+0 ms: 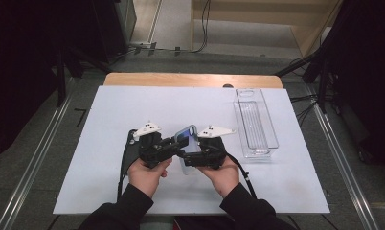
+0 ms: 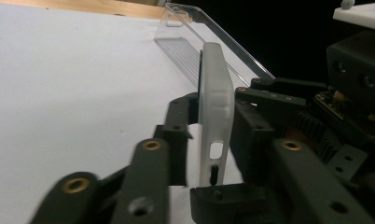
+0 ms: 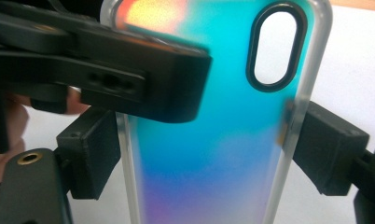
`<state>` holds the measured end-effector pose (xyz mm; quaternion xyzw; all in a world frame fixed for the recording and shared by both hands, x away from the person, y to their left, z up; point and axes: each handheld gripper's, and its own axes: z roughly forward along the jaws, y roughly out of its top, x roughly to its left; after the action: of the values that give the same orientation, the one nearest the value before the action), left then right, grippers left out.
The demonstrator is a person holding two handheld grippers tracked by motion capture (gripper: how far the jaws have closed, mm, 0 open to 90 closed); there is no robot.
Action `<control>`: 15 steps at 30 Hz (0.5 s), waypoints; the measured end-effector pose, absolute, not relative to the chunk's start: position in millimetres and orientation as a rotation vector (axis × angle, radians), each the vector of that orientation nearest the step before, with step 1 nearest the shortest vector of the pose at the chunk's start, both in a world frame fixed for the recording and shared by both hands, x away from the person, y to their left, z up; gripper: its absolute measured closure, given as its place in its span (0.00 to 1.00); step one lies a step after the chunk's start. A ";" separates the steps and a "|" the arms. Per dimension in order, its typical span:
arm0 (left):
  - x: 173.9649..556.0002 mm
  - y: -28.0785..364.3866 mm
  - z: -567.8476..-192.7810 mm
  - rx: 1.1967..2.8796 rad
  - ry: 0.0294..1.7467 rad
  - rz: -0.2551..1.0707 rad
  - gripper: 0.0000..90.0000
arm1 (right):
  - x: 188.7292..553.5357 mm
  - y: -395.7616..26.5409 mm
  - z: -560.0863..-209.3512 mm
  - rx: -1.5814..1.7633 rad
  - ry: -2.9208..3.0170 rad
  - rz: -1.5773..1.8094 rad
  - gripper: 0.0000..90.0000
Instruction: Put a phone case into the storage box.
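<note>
The right gripper (image 1: 193, 154) clamps the iridescent blue-violet phone case with translucent frosted rim (image 3: 209, 121) across its long edges, holding it upright above the white tabletop (image 1: 95, 143). The left gripper (image 1: 174, 143) straddles the case's flat faces, jaws apart, probably releasing. Beyond stands a clear plastic rectangular tray (image 1: 272, 143), empty, a likely destination.

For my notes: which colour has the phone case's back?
Iridescent turquoise, fading to orange and purple; the phone case shows best in the right gripper view.

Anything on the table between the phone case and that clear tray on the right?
Nothing visible. The iridescent blue phone case with frosted clear edges sits between both grippers, and only bare white table separates it from the clear plastic rectangular tray.
</note>
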<state>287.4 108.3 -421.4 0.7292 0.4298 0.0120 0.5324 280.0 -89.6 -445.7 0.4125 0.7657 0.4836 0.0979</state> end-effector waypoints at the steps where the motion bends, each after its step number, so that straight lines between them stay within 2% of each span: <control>1: 288.1 109.5 -421.1 1.733 1.035 0.018 0.65 | 280.7 -90.3 -446.1 1.226 2.264 1.431 0.17; 2: 288.2 110.7 -420.6 1.730 1.040 0.022 0.59 | 282.3 -91.6 -447.2 1.232 2.266 1.425 0.17; 3: 288.3 111.7 -420.0 1.730 1.042 0.025 0.59 | 282.3 -91.6 -447.2 1.232 2.266 1.425 0.17; 4: 288.5 113.1 -419.3 1.727 1.040 0.014 0.53 | 283.6 -93.1 -448.2 1.240 2.270 1.414 0.17; 9: 287.5 118.3 -415.4 1.743 1.033 0.005 0.45 | 287.1 -97.6 -449.7 1.261 2.257 1.390 0.17; 15: 286.6 122.5 -413.2 1.761 1.019 -0.037 0.42 | 291.6 -106.1 -449.5 1.284 2.237 1.377 0.17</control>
<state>286.6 122.5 -413.2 0.7363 0.4261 -0.0157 0.5255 291.6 -106.1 -449.5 0.4365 0.7606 0.4681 0.1088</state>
